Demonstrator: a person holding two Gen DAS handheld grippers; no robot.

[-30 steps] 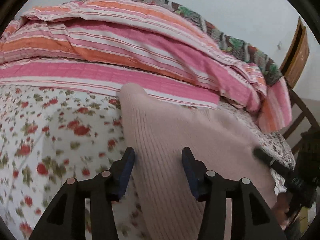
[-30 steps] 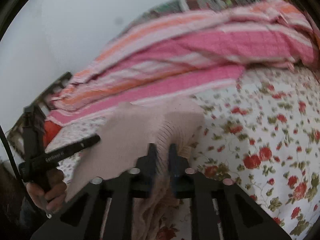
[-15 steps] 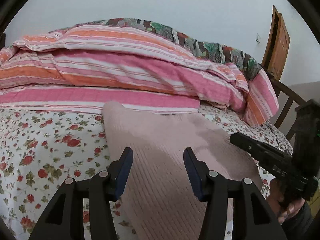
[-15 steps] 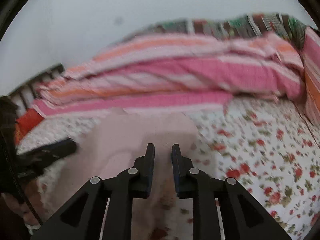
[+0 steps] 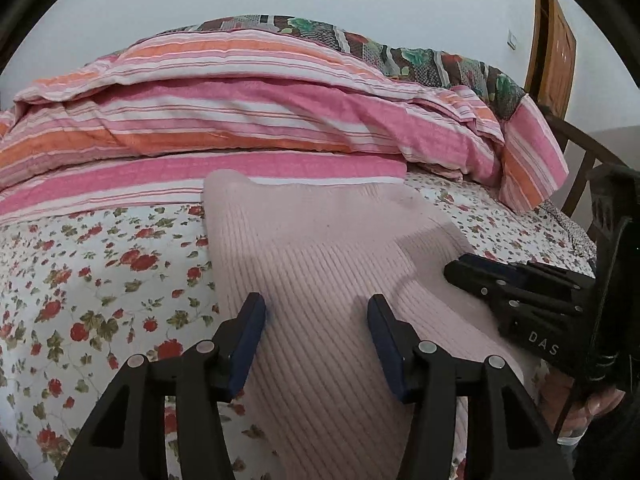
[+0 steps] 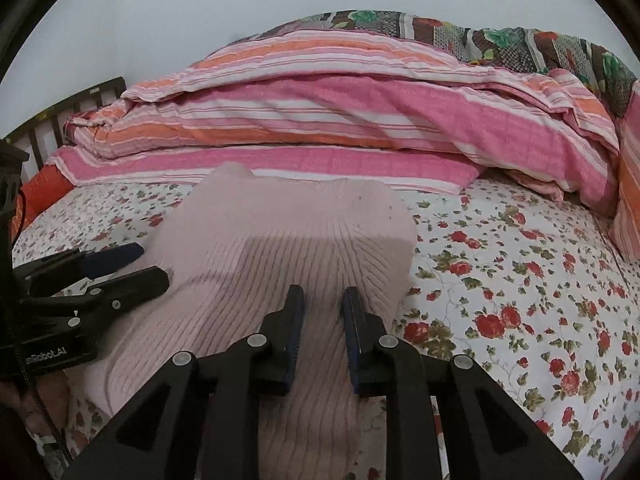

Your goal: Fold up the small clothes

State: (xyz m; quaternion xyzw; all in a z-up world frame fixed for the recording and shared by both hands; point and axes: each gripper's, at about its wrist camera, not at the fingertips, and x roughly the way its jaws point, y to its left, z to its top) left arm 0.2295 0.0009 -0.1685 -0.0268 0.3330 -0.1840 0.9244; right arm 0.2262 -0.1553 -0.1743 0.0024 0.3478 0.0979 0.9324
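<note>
Left wrist view shows the pink sweater (image 5: 320, 280) flat on the flowered bed (image 5: 100, 280), both the left gripper (image 5: 316, 312) and right gripper (image 6: 322, 300) parted and empty; pinch matching hem corners, I'd say.

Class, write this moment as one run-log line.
pink knit garment: flat on floral sheet | left gripper: open, empty | right gripper: open, empty

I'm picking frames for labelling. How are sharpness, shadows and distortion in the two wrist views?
Left wrist view: sharp; the gripper shades the sweater; fisheye bends the duvet into an arc, corners black. Right wrist view: also sharp, knit ribs readable; a shadow band crosses the sweater ahead of the gripper; same bowing of the sheet.
</note>
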